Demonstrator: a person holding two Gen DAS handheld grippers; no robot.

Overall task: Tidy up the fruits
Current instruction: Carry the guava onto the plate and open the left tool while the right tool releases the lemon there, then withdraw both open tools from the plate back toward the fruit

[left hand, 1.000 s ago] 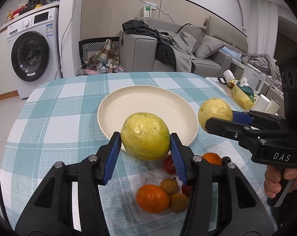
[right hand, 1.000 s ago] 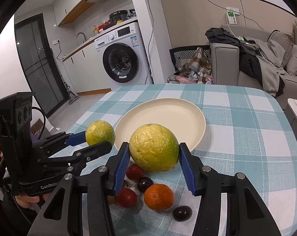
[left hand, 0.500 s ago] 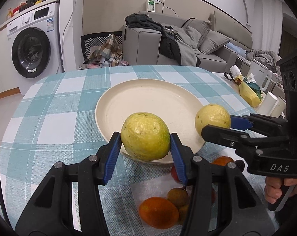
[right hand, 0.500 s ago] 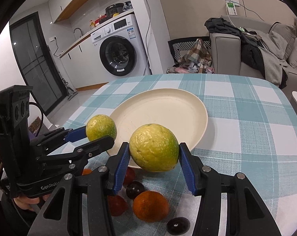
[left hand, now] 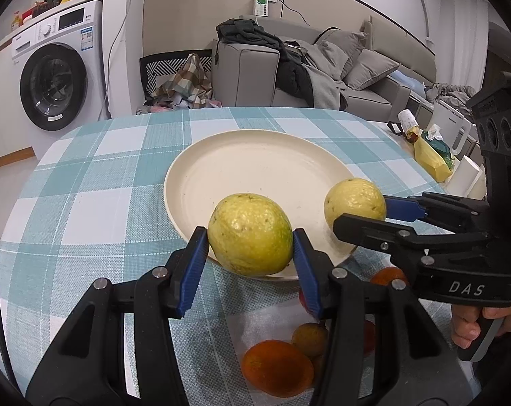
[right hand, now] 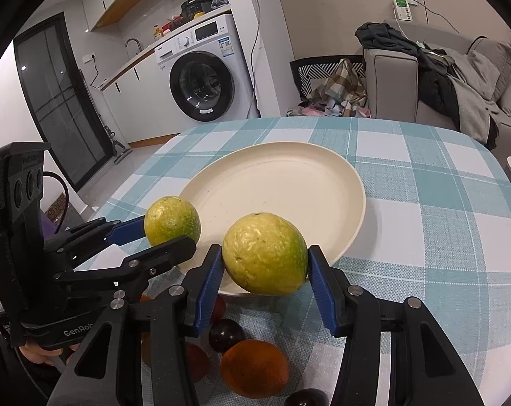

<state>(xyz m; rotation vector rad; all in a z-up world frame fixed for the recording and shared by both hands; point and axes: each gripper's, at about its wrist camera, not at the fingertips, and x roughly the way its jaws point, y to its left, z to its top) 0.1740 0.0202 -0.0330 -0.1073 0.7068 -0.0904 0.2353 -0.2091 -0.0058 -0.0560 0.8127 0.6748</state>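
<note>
The cream plate (left hand: 194, 182) holds nothing yet. Left gripper (left hand: 250, 242) clamps one guava (left hand: 250, 235), right gripper (right hand: 263, 257) another guava (right hand: 263, 253), both over its near rim; tangerine (right hand: 253, 368) and plums (right hand: 226, 335) wait on the checked tablecloth (right hand: 441, 237).

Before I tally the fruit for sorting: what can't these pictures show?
- Left wrist view: small fruits beside the orange sit behind the left gripper; count unclear.
- Right wrist view: red fruit behind the right gripper; dark fruit cut by the bottom edge.

Washing machine (left hand: 54, 77), grey sofa (left hand: 309, 71) draped with clothes, checked tablecloth (right hand: 434, 182), white kettle (left hand: 453, 128)
</note>
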